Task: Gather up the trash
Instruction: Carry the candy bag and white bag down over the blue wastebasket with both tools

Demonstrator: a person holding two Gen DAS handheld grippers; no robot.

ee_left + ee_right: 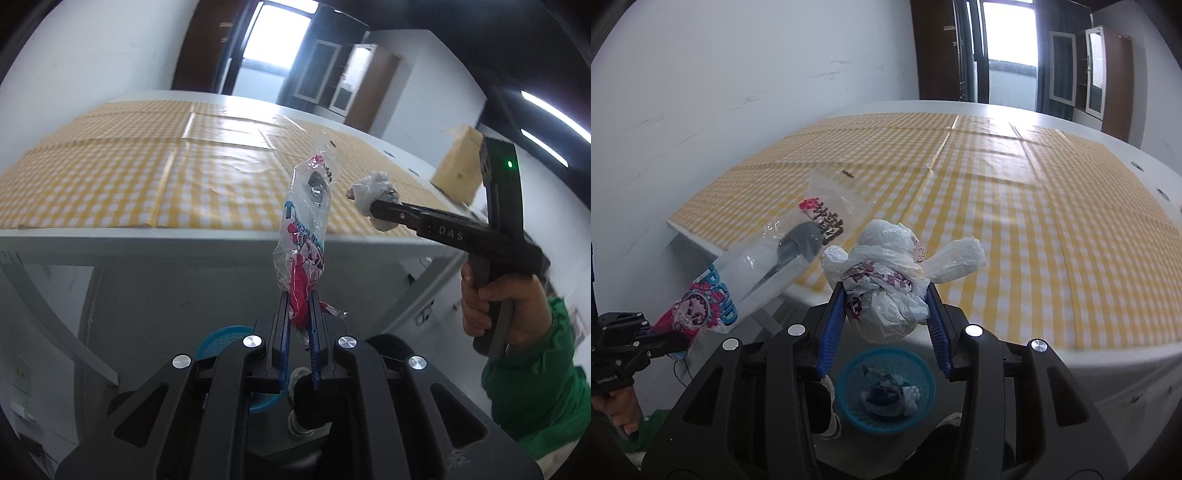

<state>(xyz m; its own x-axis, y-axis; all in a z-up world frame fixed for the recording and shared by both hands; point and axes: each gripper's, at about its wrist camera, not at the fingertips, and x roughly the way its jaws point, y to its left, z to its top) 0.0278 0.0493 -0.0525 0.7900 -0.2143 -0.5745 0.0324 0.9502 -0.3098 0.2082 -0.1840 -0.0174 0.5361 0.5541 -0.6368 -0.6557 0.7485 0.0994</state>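
Much of what we hold is hard to read: the print on the clear wrapper (306,236) is warped by creases, and something dark inside it stays unidentifiable in both views. From the right wrist camera the blue basket (886,391) sits at 6 o'clock, its near rim cut by our own gripper body, and the crumpled trash inside it is only a blur of white and dark blue. In the left wrist view just a sliver of that basket (218,339) peeks out at 7 o'clock behind the finger mount. A cardboard box (458,166) at 2 o'clock is partly covered by the other tool's body. Our left gripper (300,314) has its blue-padded fingers (283,332) nearly together, pinching the red lower end of the wrapper, which stands up toward 12 o'clock off the table edge. Our right gripper (886,310) is spread wider, its fingers (831,332) clamped on either side of a wadded white plastic bag (890,280), held in the air directly above the basket, with the yellow checked tablecloth (1034,221) beyond it. Seen from the left, that bag (373,192) shows at 2 o'clock in the right tool's tip (380,206), gripped by our right hand (495,306).
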